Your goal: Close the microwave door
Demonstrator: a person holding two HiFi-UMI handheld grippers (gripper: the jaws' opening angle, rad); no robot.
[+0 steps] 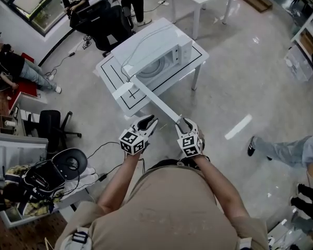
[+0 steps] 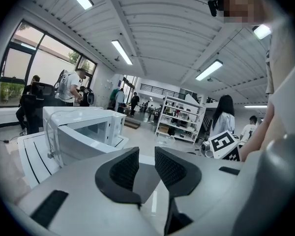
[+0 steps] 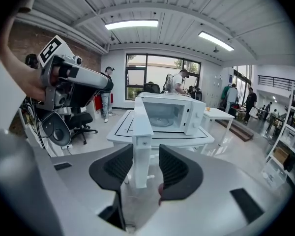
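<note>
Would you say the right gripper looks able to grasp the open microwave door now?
Probably yes: the microwave door has its edge between the parted jaws of the right gripper, with nothing blocking.

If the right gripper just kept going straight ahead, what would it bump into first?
The open microwave door: its edge already stands between the right gripper's jaws, seemingly not yet clamped.

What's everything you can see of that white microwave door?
The white microwave door is a long flat panel, plastic-looking, swung wide open from the white microwave oven on the white table. It reaches past the table's edge toward the person. Its free edge stands upright between the open jaws of the right hand-held gripper, a gap showing on one side.
</note>
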